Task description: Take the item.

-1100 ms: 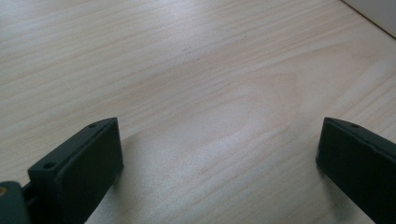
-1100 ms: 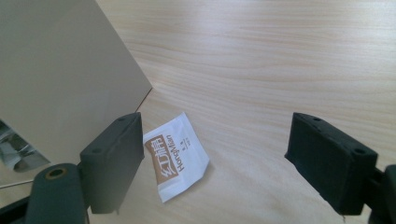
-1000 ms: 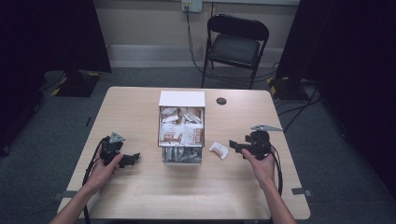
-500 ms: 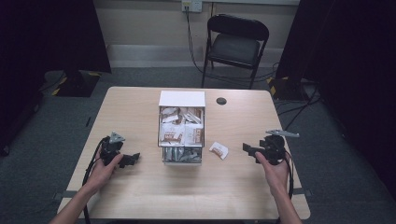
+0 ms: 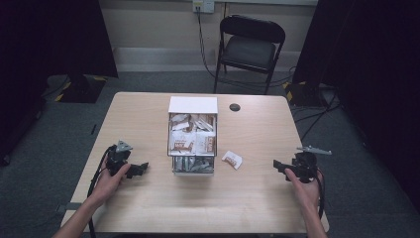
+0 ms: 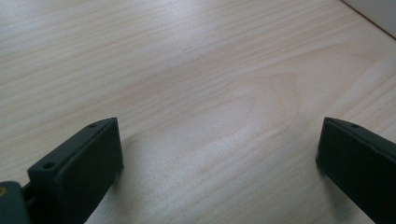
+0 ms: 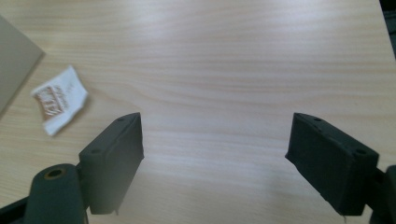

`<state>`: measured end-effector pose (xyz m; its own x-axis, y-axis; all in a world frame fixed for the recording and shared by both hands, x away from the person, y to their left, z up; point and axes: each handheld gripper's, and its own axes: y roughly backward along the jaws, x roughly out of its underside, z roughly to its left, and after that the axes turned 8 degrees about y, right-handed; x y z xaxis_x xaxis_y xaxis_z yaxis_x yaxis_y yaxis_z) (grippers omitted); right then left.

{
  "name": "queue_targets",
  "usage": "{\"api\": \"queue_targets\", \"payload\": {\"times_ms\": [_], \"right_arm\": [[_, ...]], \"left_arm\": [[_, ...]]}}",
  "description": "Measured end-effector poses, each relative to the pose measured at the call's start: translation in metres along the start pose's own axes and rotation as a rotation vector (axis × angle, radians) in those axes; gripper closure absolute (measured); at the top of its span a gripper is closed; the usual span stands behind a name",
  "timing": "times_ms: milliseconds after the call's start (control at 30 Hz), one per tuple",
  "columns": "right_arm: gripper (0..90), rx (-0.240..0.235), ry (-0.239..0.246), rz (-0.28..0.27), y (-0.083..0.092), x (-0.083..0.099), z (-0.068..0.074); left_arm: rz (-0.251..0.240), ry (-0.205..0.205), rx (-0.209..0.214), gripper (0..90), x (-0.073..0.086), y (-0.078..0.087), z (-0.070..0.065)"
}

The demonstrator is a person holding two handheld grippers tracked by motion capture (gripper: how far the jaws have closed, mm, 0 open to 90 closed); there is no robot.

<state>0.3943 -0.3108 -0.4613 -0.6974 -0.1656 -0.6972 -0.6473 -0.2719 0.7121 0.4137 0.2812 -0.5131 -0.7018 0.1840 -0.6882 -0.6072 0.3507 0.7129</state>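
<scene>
Pale wooden table [image 5: 257,198] under both grippers, left [image 6: 219,158] and right [image 7: 215,158], jaws wide, seemingly empty.

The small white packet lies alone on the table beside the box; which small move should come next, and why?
Probably bring the right gripper toward the packet. The packet lies loose on the table, apart from the box full of similar packets. The right gripper is open, empty, pointing that way, and nearer than the left gripper.
</scene>
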Motion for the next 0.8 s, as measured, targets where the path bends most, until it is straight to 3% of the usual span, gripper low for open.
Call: {"api": "queue_targets", "payload": {"times_ms": [200,400,567,800], "right_arm": [[18.0,0.052,0.027,0.061,-0.009,0.009,-0.004],[15.7,0.081,0.062,0.122,-0.021,0.016,0.004],[14.8,0.146,0.108,0.1,-0.024,0.02,0.011],[10.8,0.185,0.075,0.054,-0.028,0.024,0.017]], "left_arm": [[0.0,0.0,0.0,0.0,0.0,0.0,0.0],[0.0,-0.001,-0.001,0.0,0.0,0.0,0.0],[0.0,0.0,0.0,0.0,0.0,0.0,0.0],[0.0,-0.002,-0.001,0.0,0.0,0.0,0.0]]}}
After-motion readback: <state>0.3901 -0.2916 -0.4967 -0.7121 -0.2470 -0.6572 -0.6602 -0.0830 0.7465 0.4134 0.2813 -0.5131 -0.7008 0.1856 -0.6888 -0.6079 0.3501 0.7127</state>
